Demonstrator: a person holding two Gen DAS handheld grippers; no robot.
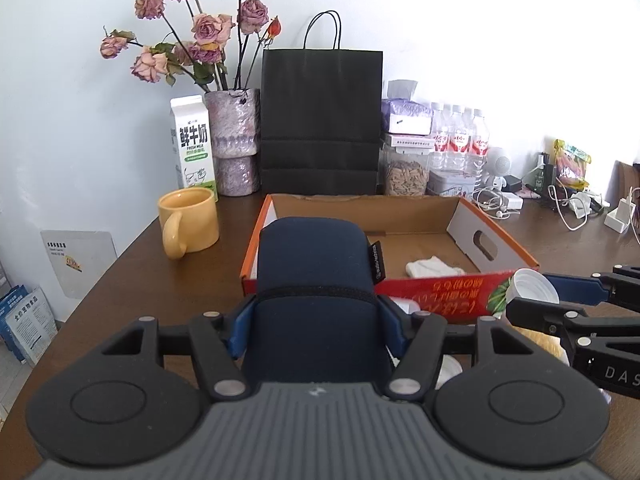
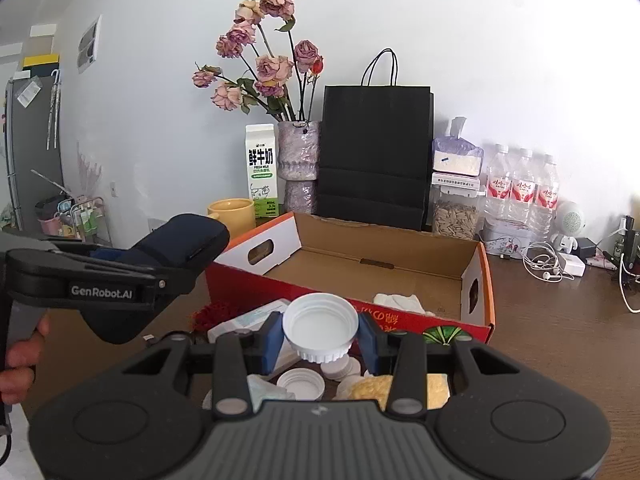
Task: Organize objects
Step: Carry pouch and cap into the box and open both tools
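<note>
My left gripper [image 1: 316, 320] is shut on a dark navy soft case [image 1: 316, 264], held in front of the near-left corner of the open cardboard box [image 1: 452, 292]. The case also shows at the left of the right wrist view [image 2: 180, 244]. My right gripper [image 2: 320, 340] is shut on a white plastic lid [image 2: 320, 322], held just before the box's red front wall [image 2: 360, 308]. That lid shows at the right of the left wrist view [image 1: 534, 286]. A white crumpled cloth [image 1: 434, 267] lies inside the box.
Under my right gripper lie more white lids [image 2: 300, 384], a yellow sponge [image 2: 372, 390] and a flat packet [image 2: 244, 320]. A yellow mug [image 1: 188, 226], milk carton [image 1: 194, 146], vase [image 1: 236, 144], black bag [image 1: 320, 120], jar [image 1: 406, 174], bottles [image 1: 460, 140] and cables [image 1: 500, 204] ring the box.
</note>
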